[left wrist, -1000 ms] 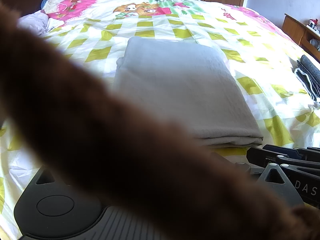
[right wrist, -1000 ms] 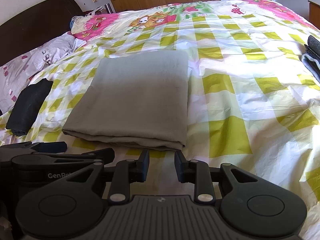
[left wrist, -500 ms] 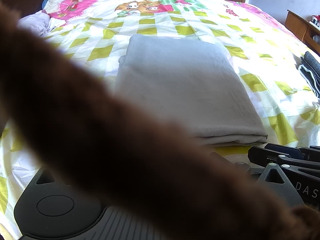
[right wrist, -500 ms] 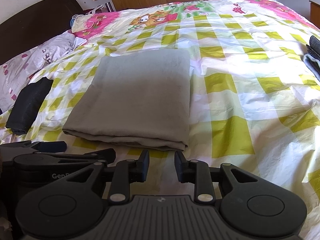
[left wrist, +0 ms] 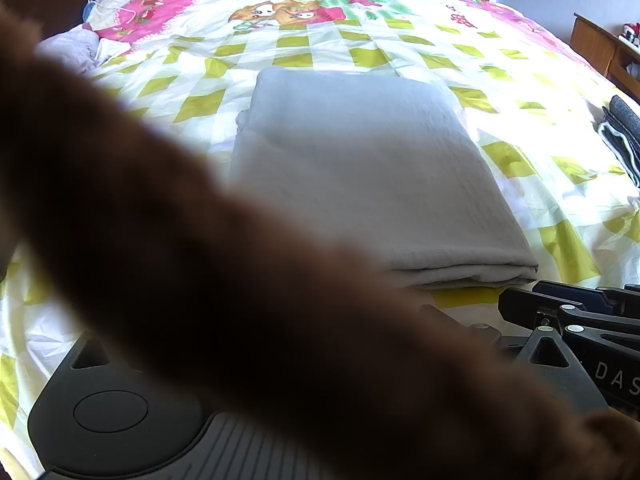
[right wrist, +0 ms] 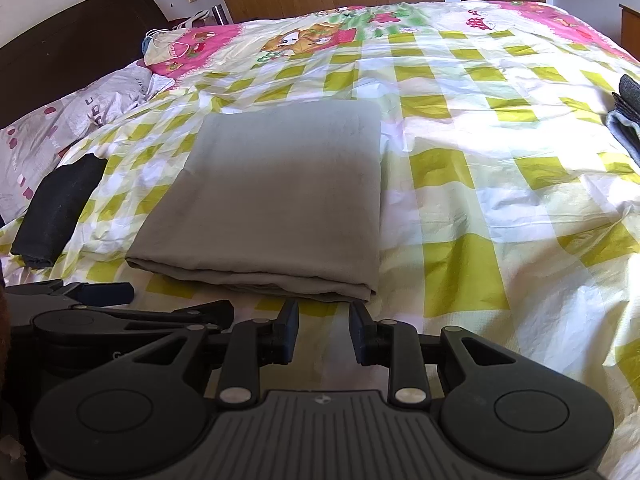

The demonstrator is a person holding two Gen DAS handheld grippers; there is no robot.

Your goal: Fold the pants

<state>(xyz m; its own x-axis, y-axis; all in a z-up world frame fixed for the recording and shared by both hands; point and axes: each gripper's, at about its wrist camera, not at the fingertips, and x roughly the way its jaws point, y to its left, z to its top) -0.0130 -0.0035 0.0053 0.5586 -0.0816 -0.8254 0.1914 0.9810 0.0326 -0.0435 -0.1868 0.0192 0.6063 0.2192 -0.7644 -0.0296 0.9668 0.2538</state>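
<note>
Right gripper [right wrist: 323,330] at bottom centre of its view: fingers parted with a gap, nothing between them, tips just short of the pants' near edge. Left gripper [right wrist: 132,300] enters at lower left, lying flat on the bedsheet [right wrist: 500,152]; can't tell its jaw state. In the left wrist view a blurred brown sleeve [left wrist: 200,260] covers its own fingers. Grey pants [right wrist: 276,196] folded into a flat rectangle, mid-frame. Black folded garment [right wrist: 60,208] at left edge, dark folded clothes [right wrist: 628,120] at right edge. Dark headboard [right wrist: 72,40] upper left.
</note>
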